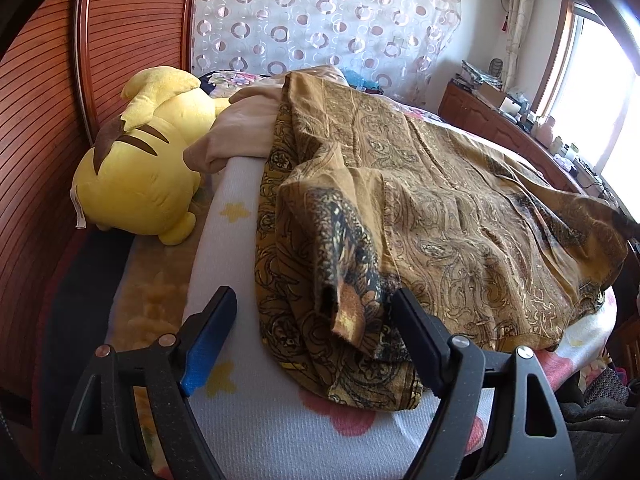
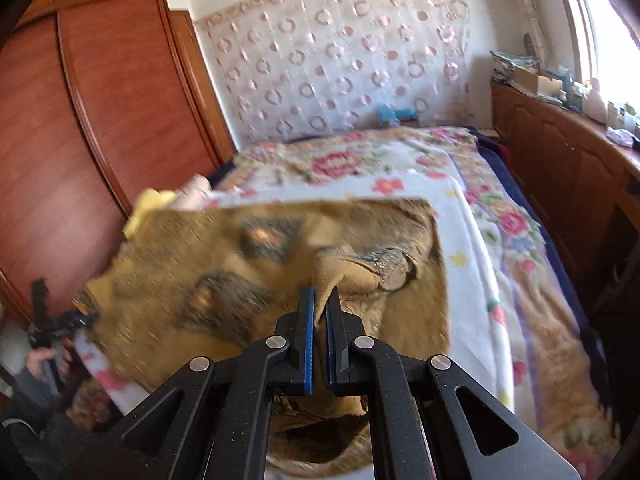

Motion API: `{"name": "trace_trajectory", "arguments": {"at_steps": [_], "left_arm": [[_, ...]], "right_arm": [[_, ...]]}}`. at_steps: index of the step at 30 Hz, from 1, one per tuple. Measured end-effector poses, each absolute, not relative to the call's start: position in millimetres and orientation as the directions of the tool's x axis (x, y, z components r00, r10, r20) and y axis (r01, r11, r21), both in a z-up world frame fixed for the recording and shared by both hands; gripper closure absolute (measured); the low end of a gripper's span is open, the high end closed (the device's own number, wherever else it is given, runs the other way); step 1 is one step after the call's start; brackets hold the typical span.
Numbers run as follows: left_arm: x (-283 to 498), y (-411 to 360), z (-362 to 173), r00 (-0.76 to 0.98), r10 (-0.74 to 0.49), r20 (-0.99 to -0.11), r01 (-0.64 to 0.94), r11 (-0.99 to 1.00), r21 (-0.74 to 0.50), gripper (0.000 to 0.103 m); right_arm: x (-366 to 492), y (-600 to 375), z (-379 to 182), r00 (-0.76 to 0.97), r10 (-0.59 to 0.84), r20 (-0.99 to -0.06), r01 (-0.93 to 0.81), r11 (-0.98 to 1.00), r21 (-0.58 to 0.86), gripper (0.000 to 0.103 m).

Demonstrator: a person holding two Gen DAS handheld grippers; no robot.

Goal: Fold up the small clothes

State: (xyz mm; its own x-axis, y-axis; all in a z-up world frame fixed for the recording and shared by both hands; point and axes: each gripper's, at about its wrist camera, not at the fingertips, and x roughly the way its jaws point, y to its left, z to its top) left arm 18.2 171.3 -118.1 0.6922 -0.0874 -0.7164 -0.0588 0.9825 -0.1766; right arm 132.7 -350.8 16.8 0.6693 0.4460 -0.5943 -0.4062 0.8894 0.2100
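Right gripper (image 2: 319, 300): jaws clamped on brown paisley garment (image 2: 280, 264), frame centre | Left gripper (image 1: 314, 308): jaws wide, astride garment fold, gripping nothing

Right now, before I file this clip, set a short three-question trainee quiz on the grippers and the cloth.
1. True or false: the right gripper is shut on the brown patterned garment.
2. The left gripper is: A) shut on the garment, B) open with a garment fold between its fingers, C) holding the yellow plush toy.
3. What does the garment lie on?

Key: 1 true; 2 B; 3 the white flowered blanket on the bed.
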Motion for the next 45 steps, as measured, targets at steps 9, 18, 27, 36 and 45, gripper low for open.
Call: {"name": "trace_trajectory", "arguments": {"at_steps": [9, 18, 27, 36, 45], "left_arm": [[18.1, 169.3, -118.1, 0.691, -0.1, -0.716, -0.052, 0.981, -0.187, 0.022], [16.9, 165.9, -119.2, 0.694, -0.083, -0.715, -0.052, 0.985, -0.165, 0.022], [16.3, 163.4, -120.0, 0.7, -0.07, -0.711, -0.051, 0.988, -0.147, 0.022], [16.2, 162.4, -120.3, 0.7, -0.065, -0.711, -0.049, 0.989, -0.139, 0.022], [15.8, 163.5, -120.0, 0.7, -0.061, -0.712, -0.048, 0.99, -0.132, 0.022]], "right_arm": [[144.1, -362.9, -42.6, 0.59, 0.352, -0.727, -0.354, 0.922, 0.16, 0.098], [162.8, -352.0, 2.6, 0.659, 0.339, -0.671, -0.37, 0.923, 0.103, 0.071], [279.0, -313.4, -19.5, 0.561, 0.299, -0.772, -0.36, 0.928, 0.097, 0.071], [332.8, -301.9, -38.1, 0.52, 0.303, -0.799, -0.331, 0.933, 0.138, 0.099], [347.0, -286.6, -13.1, 0.691, 0.186, -0.698, -0.263, 0.965, -0.003, 0.1]]}}
